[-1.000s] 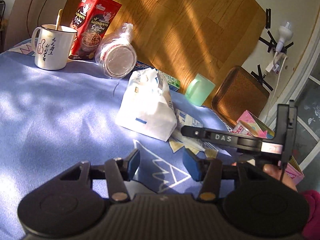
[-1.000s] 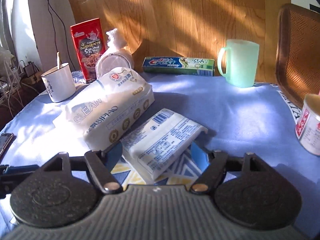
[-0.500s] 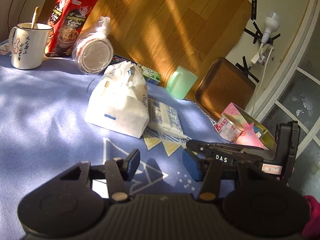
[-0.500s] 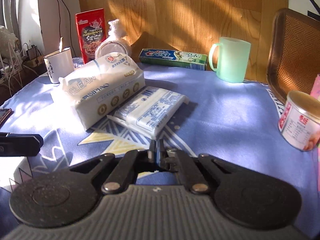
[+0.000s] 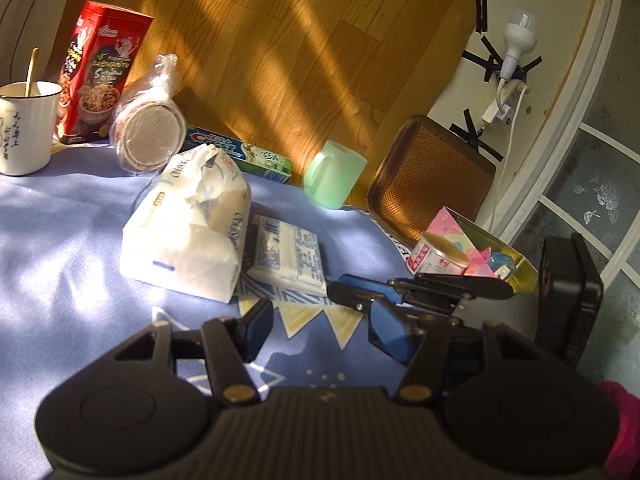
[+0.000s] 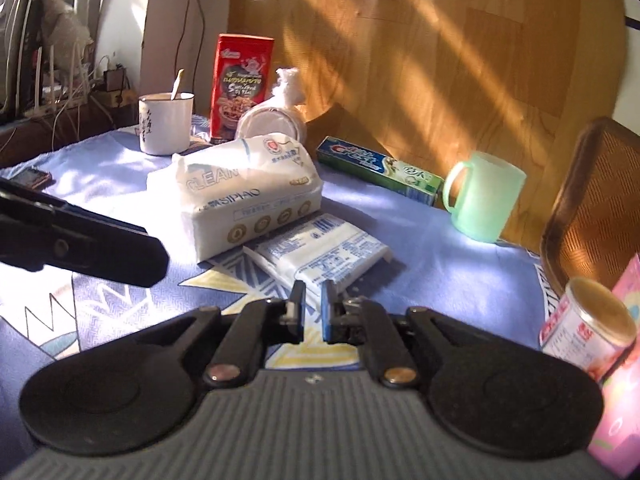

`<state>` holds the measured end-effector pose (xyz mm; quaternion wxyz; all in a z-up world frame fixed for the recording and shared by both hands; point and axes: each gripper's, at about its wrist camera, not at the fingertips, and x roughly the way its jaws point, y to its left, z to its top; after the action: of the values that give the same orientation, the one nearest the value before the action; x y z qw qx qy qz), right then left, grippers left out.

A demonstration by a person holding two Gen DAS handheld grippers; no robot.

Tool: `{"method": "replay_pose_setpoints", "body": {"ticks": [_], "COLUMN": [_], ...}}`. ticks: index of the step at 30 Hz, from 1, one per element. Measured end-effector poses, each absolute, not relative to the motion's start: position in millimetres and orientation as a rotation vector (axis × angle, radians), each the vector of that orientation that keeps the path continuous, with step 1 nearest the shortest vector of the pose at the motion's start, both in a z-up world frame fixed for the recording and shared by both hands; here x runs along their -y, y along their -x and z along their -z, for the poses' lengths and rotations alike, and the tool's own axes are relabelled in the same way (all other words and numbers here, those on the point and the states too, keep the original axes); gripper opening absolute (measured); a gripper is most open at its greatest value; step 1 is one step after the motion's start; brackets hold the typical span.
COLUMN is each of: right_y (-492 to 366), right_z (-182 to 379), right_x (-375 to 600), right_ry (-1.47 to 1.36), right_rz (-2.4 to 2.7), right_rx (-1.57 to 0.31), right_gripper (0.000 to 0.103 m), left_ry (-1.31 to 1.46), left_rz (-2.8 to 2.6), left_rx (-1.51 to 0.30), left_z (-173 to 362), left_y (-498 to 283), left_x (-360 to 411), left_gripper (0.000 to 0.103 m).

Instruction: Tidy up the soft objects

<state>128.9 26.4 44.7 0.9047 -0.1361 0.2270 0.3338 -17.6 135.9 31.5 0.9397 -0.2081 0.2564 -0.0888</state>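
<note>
**Two tissue packs side by side on the bench, both tools empty**

The large white plastic-wrapped tissue pack [image 6: 244, 196] lies near the middle of the blue cloth-covered bench [image 6: 440, 264]. The small flat white tissue pack [image 6: 320, 256] lies just to its right and nearer, its left edge against the big one. That makes two soft packs in all.

The right tool [image 6: 312, 312] sits low over the bench just short of the small pack's near end, pointing at it. Its blue pads are drawn close with only a narrow gap between them, and they grip nothing. The left tool [image 5: 320, 328] is held level over the near left of the bench, its pads spread wide apart and empty. In the left wrist view the right tool's black fingers lie across just in front of its right pad.

Along the far edge, left to right, stand one white enamel mug with a spoon in it [image 6: 166, 122], one red printed snack box [image 6: 242, 84], one bagged stack of white disposable cups [image 6: 276, 120] lying on its side, one green-and-blue toothpaste box [image 6: 380, 170] lying flat, and one pale green plastic mug [image 6: 482, 196]. A brown woven tray [image 5: 430, 176] leans against the wooden wall panel on the far right. Near it stands one small round tin with a red-and-white label [image 5: 438, 258], beside a pink carton [image 5: 460, 228].
</note>
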Motion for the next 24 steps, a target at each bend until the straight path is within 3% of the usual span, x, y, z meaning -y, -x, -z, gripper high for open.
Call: {"method": "replay_pose_setpoints", "body": {"ticks": [14, 24], "right_y": [-99.2, -32.8], "right_z": [-38.6, -43.8], "right_x": [-12.8, 84.8], "right_ry": [0.399, 0.254], "right_rz": [-0.707, -0.763], "right_rx": [-0.475, -0.582], "right_gripper": [0.005, 0.008], "left_ry": [0.454, 0.43], "left_rz": [0.198, 0.316], "left_rx": [-0.563, -0.616], "left_z": [-25.6, -25.3], "left_y": [8.3, -16.4], "left_x": [-135.8, -104.6], "left_gripper": [0.056, 0.056]}}
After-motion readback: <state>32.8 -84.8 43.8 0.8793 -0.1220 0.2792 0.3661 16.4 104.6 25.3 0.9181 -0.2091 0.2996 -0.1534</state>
